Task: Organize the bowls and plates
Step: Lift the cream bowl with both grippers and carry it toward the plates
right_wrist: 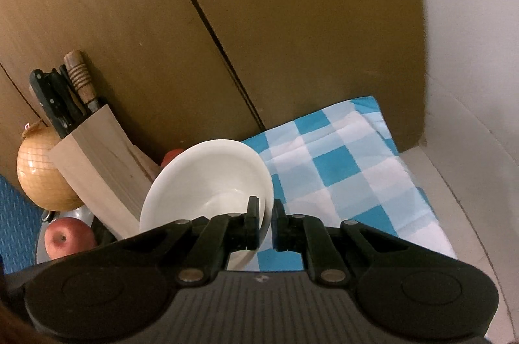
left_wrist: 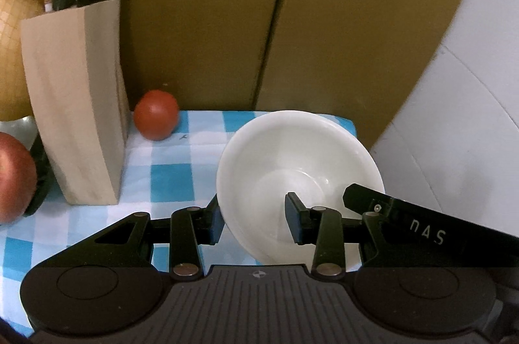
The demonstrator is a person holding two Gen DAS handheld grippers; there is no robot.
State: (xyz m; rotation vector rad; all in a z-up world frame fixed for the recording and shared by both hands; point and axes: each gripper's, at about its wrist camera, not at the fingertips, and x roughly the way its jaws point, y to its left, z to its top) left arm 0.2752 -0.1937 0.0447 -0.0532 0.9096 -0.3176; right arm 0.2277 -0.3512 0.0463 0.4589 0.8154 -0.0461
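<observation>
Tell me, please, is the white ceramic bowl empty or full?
Empty: the white ceramic bowl shows a bare, clean inside in both wrist views.

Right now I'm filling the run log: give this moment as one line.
left tool: shut on white bowl rim | right tool: shut on same bowl's opposite rim | bowl: tilted, above checkered cloth

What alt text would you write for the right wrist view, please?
A white bowl is tilted above a blue and white checked cloth, its rim pinched by the shut right gripper. To the left stand a wooden knife block, an onion and a red apple, with a brown wall behind.
</observation>
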